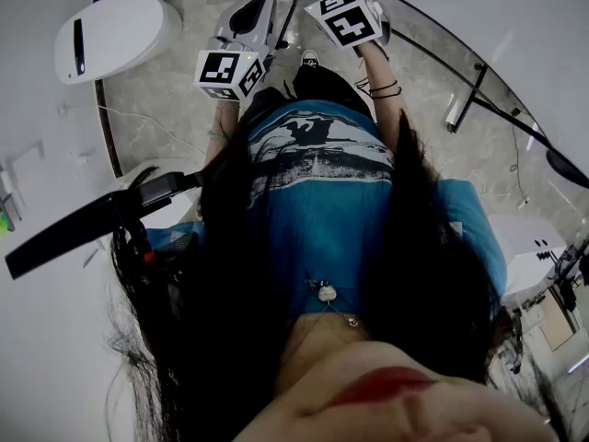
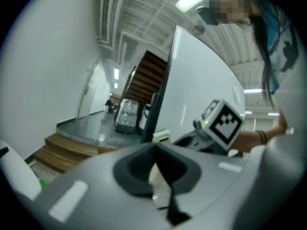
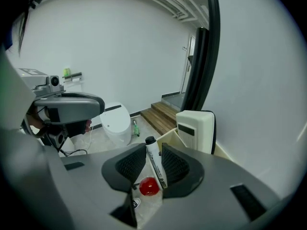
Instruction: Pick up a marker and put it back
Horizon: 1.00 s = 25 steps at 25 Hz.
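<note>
In the right gripper view a white marker (image 3: 157, 166) with a black cap stands slanted between the jaws of my right gripper (image 3: 153, 150). It leans along the right pad, and a thin gap shows on its left side, so the jaws are open around it. A red round thing (image 3: 149, 186) lies just below it, inside a cream tray (image 3: 171, 137). My left gripper (image 2: 154, 150) has its tips together with nothing in them. The head view shows both marker cubes, left (image 1: 225, 70) and right (image 1: 345, 17), out past the person's blue shirt; the marker is hidden there.
A cream box (image 3: 196, 128) with a dark slot stands right behind the tray, next to a black post (image 3: 199, 66). A white rounded appliance (image 3: 117, 123) and a green item (image 3: 135, 127) are on the floor. Wooden steps (image 3: 160, 114) rise beyond. A white wall runs along the right.
</note>
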Tool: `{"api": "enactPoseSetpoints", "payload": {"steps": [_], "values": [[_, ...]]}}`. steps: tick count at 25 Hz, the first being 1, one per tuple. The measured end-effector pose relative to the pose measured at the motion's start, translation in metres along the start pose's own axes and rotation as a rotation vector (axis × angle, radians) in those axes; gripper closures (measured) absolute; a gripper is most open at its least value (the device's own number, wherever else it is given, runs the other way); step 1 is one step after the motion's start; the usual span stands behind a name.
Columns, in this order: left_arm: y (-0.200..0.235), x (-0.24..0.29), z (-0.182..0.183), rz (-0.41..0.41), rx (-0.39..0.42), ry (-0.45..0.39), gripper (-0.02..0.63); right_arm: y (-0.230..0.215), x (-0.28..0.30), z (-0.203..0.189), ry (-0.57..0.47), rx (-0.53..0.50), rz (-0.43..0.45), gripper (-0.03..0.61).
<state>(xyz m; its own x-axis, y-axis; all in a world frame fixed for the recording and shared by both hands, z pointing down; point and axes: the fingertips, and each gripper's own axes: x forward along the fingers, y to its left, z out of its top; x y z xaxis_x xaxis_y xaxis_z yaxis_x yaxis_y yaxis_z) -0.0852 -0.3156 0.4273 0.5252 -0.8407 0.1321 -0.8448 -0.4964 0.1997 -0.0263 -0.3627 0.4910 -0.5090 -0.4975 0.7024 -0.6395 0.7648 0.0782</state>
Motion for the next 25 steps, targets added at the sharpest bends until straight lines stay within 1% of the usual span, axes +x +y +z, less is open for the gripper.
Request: {"api": "enactPoseSetpoints", "payload": {"steps": [4, 7, 11, 16, 22, 25], "values": [[-0.001, 0.0, 0.0, -0.006, 0.003, 0.001, 0.612, -0.01, -0.017, 0.007, -0.081, 0.025, -0.051, 0.48], [-0.002, 0.0, -0.001, -0.011, 0.005, 0.005, 0.612, -0.019, -0.036, 0.016, -0.167, 0.091, -0.075, 0.489], [-0.003, -0.001, -0.003, -0.022, 0.008, 0.01, 0.612, -0.032, -0.065, 0.024, -0.265, 0.142, -0.128, 0.5], [-0.004, -0.001, -0.003, -0.035, 0.01, 0.007, 0.612, -0.044, -0.101, 0.039, -0.392, 0.232, -0.149, 0.5], [-0.002, -0.002, -0.002, -0.038, 0.015, 0.004, 0.612, -0.052, -0.138, 0.057, -0.491, 0.231, -0.202, 0.502], [-0.001, -0.002, -0.001, -0.035, 0.016, 0.004, 0.612, -0.055, -0.151, 0.066, -0.526, 0.225, -0.215, 0.502]]}}
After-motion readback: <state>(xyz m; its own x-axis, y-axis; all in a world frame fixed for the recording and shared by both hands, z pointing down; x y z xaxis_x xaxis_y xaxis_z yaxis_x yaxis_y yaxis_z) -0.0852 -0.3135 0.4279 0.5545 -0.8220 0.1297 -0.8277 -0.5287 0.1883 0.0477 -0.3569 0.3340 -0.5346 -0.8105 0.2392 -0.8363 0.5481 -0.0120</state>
